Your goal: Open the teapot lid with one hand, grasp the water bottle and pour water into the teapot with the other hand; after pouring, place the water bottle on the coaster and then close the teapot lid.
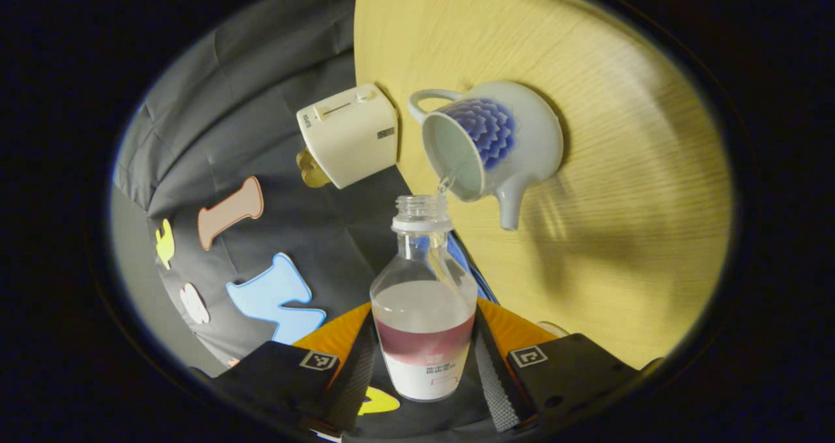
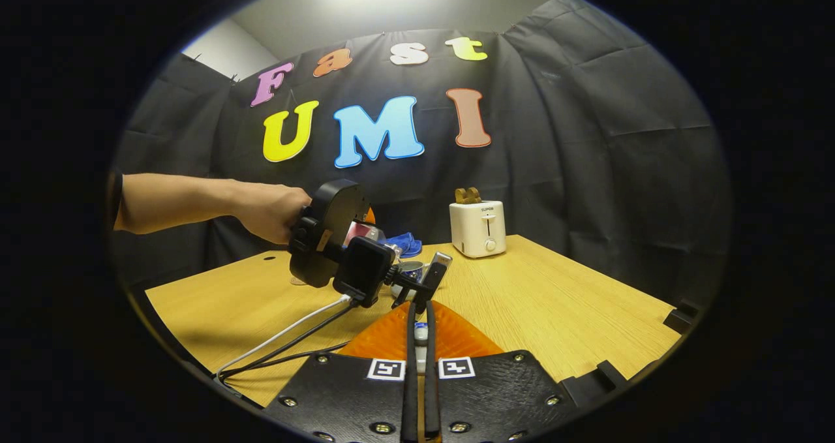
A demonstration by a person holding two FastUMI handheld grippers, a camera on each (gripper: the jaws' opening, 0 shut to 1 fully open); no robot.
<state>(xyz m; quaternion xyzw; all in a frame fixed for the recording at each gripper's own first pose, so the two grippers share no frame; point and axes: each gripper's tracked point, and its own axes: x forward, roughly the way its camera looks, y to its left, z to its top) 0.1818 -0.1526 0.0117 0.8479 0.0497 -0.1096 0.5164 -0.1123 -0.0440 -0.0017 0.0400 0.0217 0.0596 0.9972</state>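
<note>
While the left gripper (image 1: 427, 365) held the water bottle (image 1: 425, 312) tilted toward the teapot (image 1: 496, 139), a thin stream of water ran from the open neck into the wide mouth of the pot. Both fingers pressed on the lower body of the bottle, at the labelled part, one on each side. The bottle looked about half full, with the cap off. The teapot stood on the wooden table (image 1: 620, 169), uncovered, near the white toaster (image 1: 349, 135).

In the right gripper view, the right gripper (image 2: 421, 338) had its fingers almost together, with a small pale thing between them. It was probably the knob of the teapot lid, but I could not tell this for sure, nor whether both fingers really pressed on it. Farther off, a hand (image 2: 271, 211) held the other gripper above the table, with the toaster behind it.

In my judgement, the pouring step was in progress, and the coaster and the lid step were not yet done.

The bottle seemed to be thin clear plastic, so it should be light and a little soft; a hard squeeze could dent it and push water out. The wide lower part was a good place to hold, because the neck is narrow and smooth. The water moves inside, so the weight shifts when the bottle is tilted back. The teapot looked ceramic and glazed, so it is heavy, slippery and fragile; the lid should be set down gently by its knob.
</note>
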